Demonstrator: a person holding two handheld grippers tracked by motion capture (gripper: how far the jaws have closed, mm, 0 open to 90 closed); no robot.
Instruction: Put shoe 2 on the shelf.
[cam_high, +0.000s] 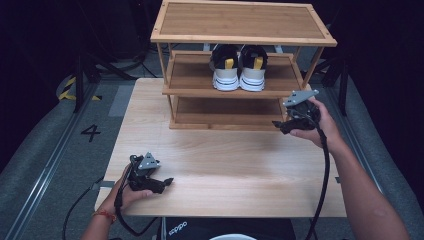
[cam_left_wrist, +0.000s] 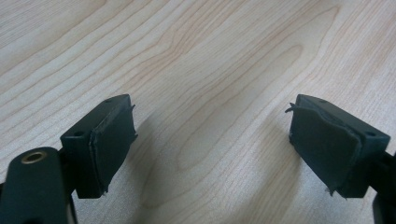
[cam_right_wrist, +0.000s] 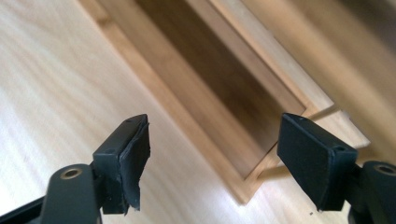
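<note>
We hold both grippers spread and empty, left gripper (cam_left_wrist: 212, 149) over bare table (cam_high: 225, 170), right gripper (cam_right_wrist: 215, 158) facing the rack (cam_high: 240, 65); likely between steps, shoes (cam_high: 239, 67) shelved.

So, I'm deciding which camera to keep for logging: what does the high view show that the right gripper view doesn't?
The high view takes in the whole wooden rack, the pair of shoes on its middle shelf, the left gripper low over the near left of the table, and the right gripper from outside, by the rack's lower right corner. The right gripper view gives a close look at that gripper's own parted, empty jaws and the bottom shelf's corner. Both show the light wooden table and the rack's bottom shelf.
</note>
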